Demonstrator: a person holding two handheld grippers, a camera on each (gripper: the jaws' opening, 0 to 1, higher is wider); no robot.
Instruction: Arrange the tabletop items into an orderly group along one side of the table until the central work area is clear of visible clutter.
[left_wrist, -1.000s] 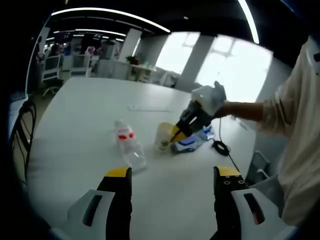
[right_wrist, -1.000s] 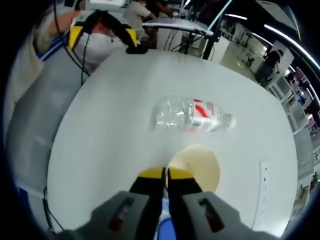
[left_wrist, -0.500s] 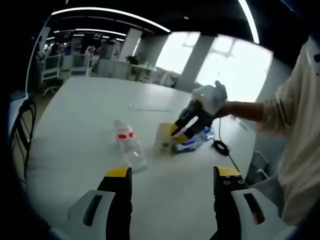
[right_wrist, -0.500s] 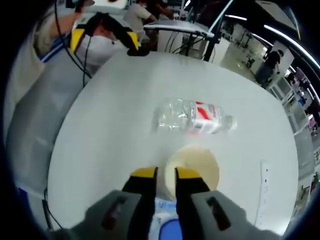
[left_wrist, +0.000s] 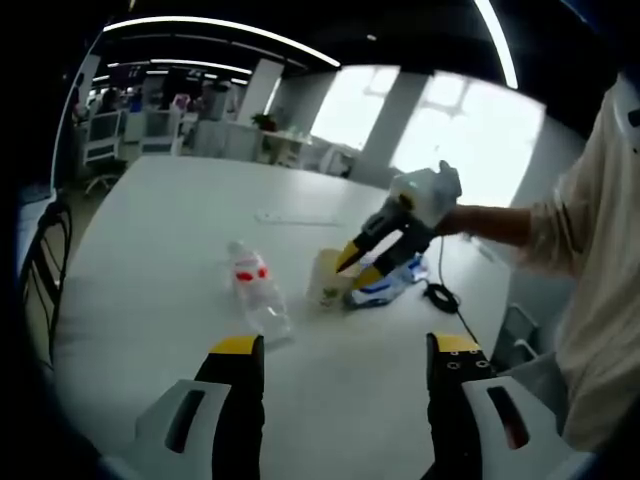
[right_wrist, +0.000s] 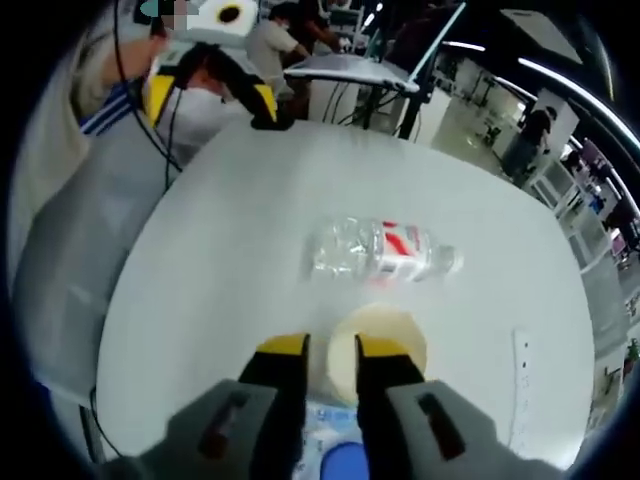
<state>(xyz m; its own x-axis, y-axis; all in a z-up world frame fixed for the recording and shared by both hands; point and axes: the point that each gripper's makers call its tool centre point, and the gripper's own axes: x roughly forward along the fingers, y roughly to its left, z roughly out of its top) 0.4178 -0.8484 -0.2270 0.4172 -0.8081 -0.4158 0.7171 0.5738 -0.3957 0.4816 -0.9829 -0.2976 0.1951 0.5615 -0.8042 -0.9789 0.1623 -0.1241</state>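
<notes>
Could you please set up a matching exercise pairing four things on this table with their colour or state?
Things:
1. water bottle
2. paper cup
3. right gripper
4. left gripper

States:
A. open, hovering apart from every item
B. lying on its side, red label
C. cream, just beyond the yellow tips
D. jaws parted above a blue and white packet

Pairs: 1-B, 2-C, 3-D, 4-A

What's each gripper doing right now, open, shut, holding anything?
Left gripper: open, holding nothing, over bare table.
Right gripper: open, holding nothing, above the blue-and-white packet beside the cup.
</notes>
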